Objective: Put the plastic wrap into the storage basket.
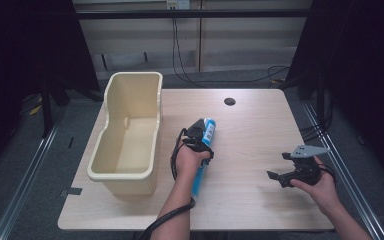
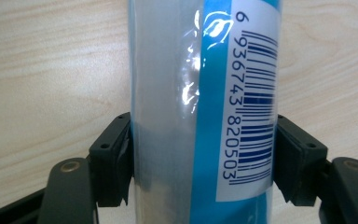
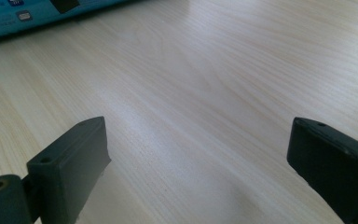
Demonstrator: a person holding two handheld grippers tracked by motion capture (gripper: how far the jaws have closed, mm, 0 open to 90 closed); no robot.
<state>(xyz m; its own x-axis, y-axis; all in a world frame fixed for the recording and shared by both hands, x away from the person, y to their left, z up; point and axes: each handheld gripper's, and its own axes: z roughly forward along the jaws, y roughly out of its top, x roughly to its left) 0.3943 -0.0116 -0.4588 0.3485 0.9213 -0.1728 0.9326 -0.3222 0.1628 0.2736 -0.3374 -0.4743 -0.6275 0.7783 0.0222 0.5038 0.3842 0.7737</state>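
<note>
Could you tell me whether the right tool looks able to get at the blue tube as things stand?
Probably yes: the right tool is open, and bare table lies between it and the blue tube, though the left tool already clamps the tube.

You have the pale wooden table [image 1: 250, 200] beneath both grippers, its grain running unbroken under the right gripper [image 1: 278, 165]. A dark round hole [image 1: 229, 101] sits in the tabletop ahead of your left gripper [image 1: 200, 126] and to its right, well apart from it. Black cables [image 1: 179, 65] hang down the wall beyond the table's far edge. A metal rail [image 1: 347, 175] runs along the floor just outboard of your right gripper.
</note>
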